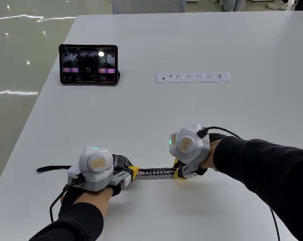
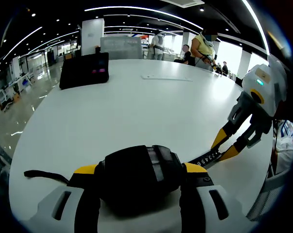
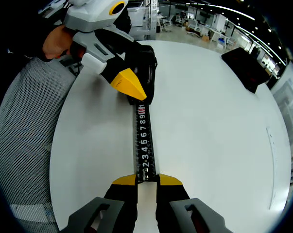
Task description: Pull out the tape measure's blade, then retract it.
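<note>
The pull-out half of the task looks to be in hand: the left gripper is clamped across the black tape measure case, which sits on the table near the person's edge. The right gripper has its yellow tips pinched together on the free end of the blade. The blade runs straight and flat just above the surface between the two. Only the lowest printed numerals show between the case mouth and the pinch, so I judge the draw to be short so far. The next move probably calls for the right gripper to draw away along the blade's own line while the left one pins the case so it cannot slide or twist. For the return, the blade end should be walked back toward the mouth under control rather than let go, since a spring-loaded blade can whip. A black wrist strap trails from the case across the table behind the left gripper. The surface is a broad, plain white workbench, with a dark tablet propped upright far from the work and a white power strip lying flat well apart from it. Around it is a large open hall with a glossy floor, strip lights overhead and several people standing at the far side. A grey mesh chair stands beside the table.
</note>
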Demonstrator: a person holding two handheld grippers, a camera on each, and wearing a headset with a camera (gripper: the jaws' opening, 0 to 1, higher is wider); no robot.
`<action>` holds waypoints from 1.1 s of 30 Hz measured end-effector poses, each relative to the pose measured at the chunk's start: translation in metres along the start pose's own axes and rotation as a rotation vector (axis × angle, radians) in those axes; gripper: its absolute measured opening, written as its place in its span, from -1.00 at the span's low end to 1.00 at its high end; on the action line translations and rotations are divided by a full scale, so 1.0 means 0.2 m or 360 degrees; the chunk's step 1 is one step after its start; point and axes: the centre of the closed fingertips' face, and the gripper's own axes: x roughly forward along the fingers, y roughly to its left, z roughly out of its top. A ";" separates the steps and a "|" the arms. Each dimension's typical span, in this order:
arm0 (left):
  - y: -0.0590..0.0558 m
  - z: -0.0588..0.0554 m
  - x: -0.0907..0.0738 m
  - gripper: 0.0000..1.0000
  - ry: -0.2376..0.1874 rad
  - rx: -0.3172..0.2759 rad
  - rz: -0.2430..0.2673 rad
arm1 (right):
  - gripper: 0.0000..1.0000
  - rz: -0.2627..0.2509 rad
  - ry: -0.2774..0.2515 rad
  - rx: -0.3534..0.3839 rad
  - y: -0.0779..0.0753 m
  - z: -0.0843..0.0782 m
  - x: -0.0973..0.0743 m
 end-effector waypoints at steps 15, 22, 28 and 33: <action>0.00 0.00 0.00 0.24 -0.0011 -0.0020 -0.0011 | -0.81 0.0003 -0.0034 0.0016 0.00 0.02 0.01; 0.00 0.00 0.00 0.24 -0.0013 -0.0037 -0.0020 | -0.81 0.0008 -0.0053 0.0037 0.00 0.02 0.01; 0.00 0.00 0.00 0.24 -0.0006 -0.0007 -0.0010 | -0.81 0.0005 -0.0048 0.0035 0.00 0.03 0.02; 0.00 0.00 0.00 0.24 0.0003 0.0028 0.0007 | -0.81 0.0008 -0.0050 0.0034 0.00 0.05 0.02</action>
